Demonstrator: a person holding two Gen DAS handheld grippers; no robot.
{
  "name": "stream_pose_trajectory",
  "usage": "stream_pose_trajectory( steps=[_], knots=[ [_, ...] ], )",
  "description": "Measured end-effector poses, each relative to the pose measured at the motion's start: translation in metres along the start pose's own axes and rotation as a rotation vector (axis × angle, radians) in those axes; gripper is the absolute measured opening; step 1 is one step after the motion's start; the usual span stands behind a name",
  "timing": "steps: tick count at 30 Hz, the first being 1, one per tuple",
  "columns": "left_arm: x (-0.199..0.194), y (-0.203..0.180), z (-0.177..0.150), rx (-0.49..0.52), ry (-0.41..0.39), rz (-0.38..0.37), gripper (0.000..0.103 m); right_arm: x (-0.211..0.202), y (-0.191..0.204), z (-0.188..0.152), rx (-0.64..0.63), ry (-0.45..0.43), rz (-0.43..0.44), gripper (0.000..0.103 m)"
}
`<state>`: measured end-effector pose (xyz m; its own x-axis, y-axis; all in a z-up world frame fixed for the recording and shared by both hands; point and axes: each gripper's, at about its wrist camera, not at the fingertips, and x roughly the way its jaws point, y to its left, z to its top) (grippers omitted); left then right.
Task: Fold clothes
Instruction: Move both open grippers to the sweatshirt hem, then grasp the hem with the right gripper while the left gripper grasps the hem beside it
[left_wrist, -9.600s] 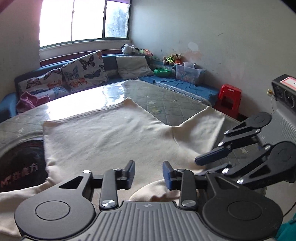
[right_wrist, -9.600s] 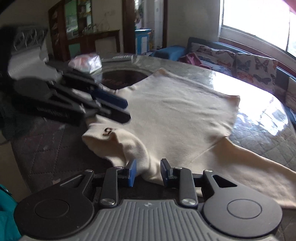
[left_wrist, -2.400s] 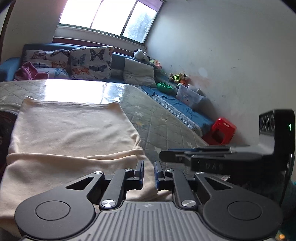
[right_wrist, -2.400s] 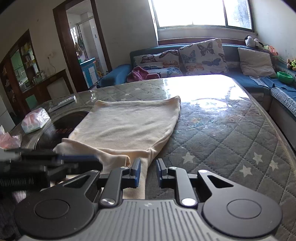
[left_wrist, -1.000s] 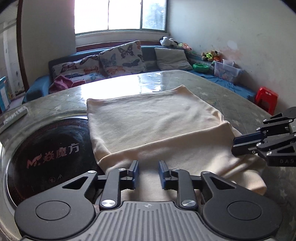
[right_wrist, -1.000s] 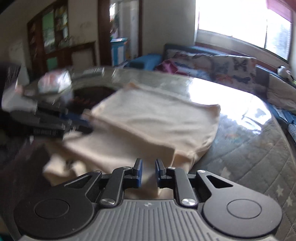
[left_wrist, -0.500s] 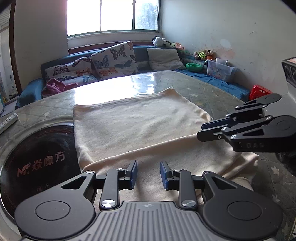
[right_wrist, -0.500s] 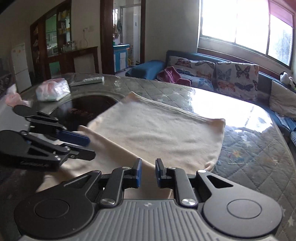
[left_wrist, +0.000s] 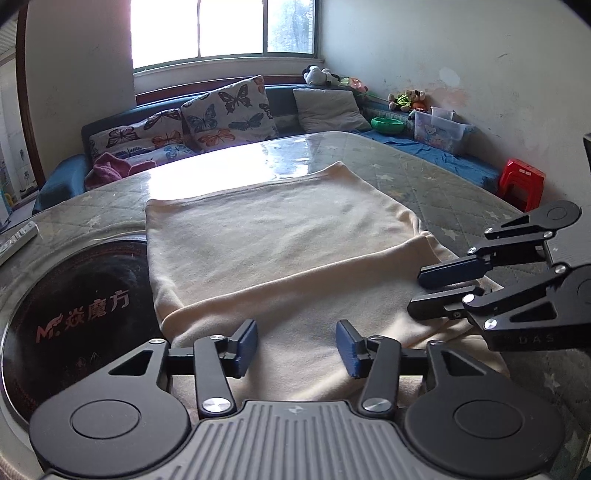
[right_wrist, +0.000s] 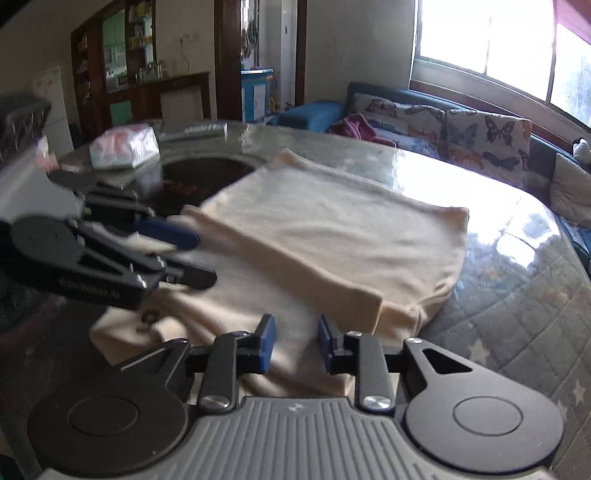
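We see home living room: sofa (left_wrist: 66, 173) under window (left_wrist: 221, 29), butterfly cushions (left_wrist: 229, 110), soft toys (left_wrist: 406, 99), red stool (left_wrist: 521, 182), quilted table (right_wrist: 517, 295), cabinets (right_wrist: 122, 55) beyond doorway (right_wrist: 258, 55).

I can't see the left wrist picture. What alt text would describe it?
A cream garment, partly folded, lies on a quilted table; the open left gripper hovers over its near edge, the right gripper at its right. Behind: butterfly cushions under a bright window.

A bright window (left_wrist: 221, 29) lights a blue sofa (left_wrist: 62, 177) with butterfly cushions (left_wrist: 229, 110) beneath white walls (left_wrist: 461, 48).
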<state>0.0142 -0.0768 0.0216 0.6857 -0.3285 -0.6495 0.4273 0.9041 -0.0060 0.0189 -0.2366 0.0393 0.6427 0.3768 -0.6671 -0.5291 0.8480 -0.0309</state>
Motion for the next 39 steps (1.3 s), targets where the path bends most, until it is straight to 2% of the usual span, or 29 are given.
stream_pose_trajectory(
  steps=[2,6,11,17,21,24,31,33,34,39],
  knots=[
    [-0.001,-0.002,0.0,0.002,0.005,0.012,0.057,-0.002,0.003,0.0,-0.007,-0.006,-0.007,0.026],
    [-0.003,-0.004,-0.002,0.003,0.015,0.034,0.064,-0.006,0.008,0.004,-0.001,-0.032,-0.002,0.037],
    [-0.01,-0.004,-0.004,-0.003,0.018,0.056,0.071,0.001,0.012,-0.001,0.006,-0.016,-0.005,0.04],
    [-0.019,-0.001,-0.009,-0.004,0.015,0.082,0.079,-0.004,0.013,-0.003,0.013,-0.022,-0.024,0.05],
    [-0.028,0.0,-0.016,-0.003,0.006,0.092,0.08,-0.005,0.011,-0.006,0.032,-0.025,-0.031,0.051],
    [-0.037,-0.001,-0.024,0.02,0.001,0.098,0.081,-0.008,0.012,-0.006,0.03,-0.032,-0.037,0.058],
    [-0.059,-0.004,-0.044,0.048,-0.019,0.101,0.082,-0.011,0.011,-0.012,0.054,-0.042,-0.039,0.063],
    [-0.065,-0.009,-0.049,0.091,-0.04,0.096,0.082,-0.013,0.011,-0.014,0.055,-0.046,-0.038,0.066],
    [-0.068,-0.012,-0.051,0.119,-0.052,0.092,0.082,-0.014,0.011,-0.014,0.055,-0.048,-0.037,0.072],
    [-0.073,-0.027,-0.062,0.249,-0.087,0.06,0.082,-0.019,0.012,-0.016,0.045,-0.047,-0.042,0.078]
  ],
)
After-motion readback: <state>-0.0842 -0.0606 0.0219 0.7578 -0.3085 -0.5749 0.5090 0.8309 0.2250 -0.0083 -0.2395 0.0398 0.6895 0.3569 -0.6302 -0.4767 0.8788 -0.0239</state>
